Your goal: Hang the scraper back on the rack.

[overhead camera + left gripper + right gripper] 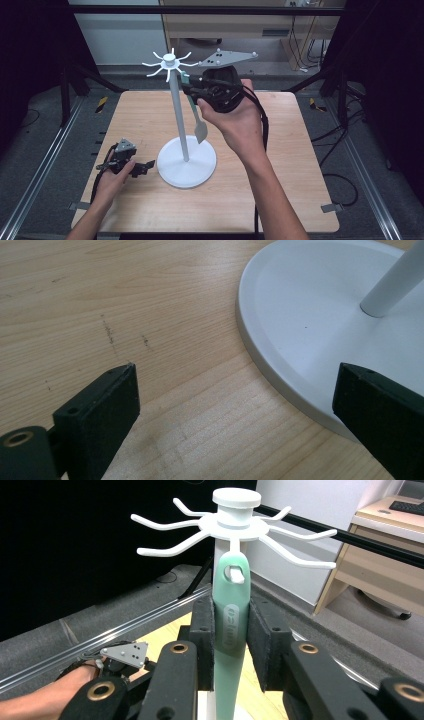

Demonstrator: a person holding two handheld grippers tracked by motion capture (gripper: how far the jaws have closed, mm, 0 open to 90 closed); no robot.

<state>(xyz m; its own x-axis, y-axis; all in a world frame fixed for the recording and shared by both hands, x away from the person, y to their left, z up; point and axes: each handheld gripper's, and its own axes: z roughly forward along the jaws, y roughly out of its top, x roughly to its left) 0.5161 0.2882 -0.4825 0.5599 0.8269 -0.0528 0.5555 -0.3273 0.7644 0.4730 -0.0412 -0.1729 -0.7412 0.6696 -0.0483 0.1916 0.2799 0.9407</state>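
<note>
Mint-green plastic spatula (230, 630), clamped in my right gripper (231, 630), hangs on the white hook stand (185, 162); I judge release next, left gripper (131, 162) wide, idle.

One rack (179, 112), one spatula (231, 630), two tools (187, 85).

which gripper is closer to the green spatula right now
Right. The right gripper has its jaws on either side of the green spatula handle, which hangs on a hook of the white stand. The left gripper sits low on the table, beside the stand's base.
</note>
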